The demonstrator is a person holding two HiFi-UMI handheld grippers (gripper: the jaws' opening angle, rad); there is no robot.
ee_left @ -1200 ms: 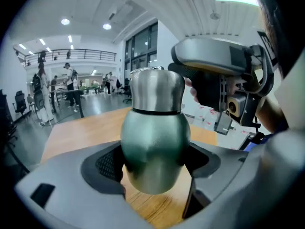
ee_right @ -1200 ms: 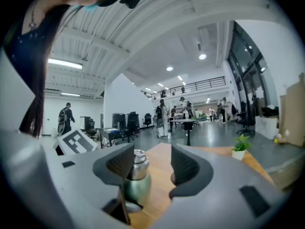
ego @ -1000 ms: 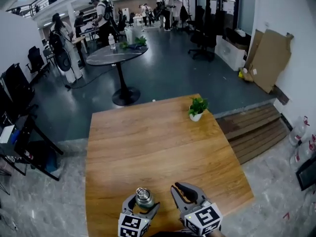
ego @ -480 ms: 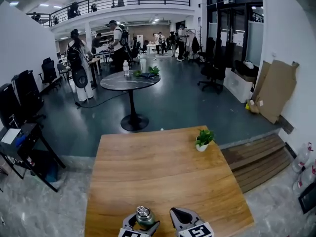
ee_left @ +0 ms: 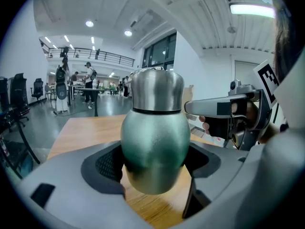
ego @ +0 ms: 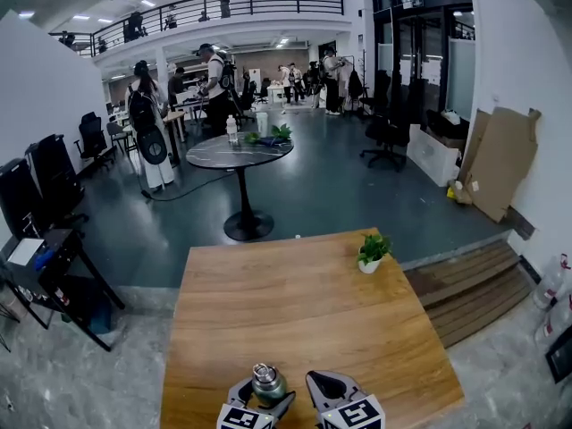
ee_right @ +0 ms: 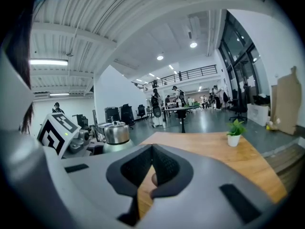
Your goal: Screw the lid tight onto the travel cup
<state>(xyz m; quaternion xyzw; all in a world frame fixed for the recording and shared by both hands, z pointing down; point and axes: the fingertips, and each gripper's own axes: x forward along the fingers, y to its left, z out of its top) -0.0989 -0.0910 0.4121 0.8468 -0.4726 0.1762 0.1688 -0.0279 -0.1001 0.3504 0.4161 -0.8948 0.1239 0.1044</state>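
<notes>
Cup clamped, lid to tighten
Left tongs [ee_left: 155,165] grip the cup [ee_left: 155,137]; right tongs [ee_right: 151,168], closed empty beside it, may slip on the smooth lid [ee_left: 157,89].
</notes>
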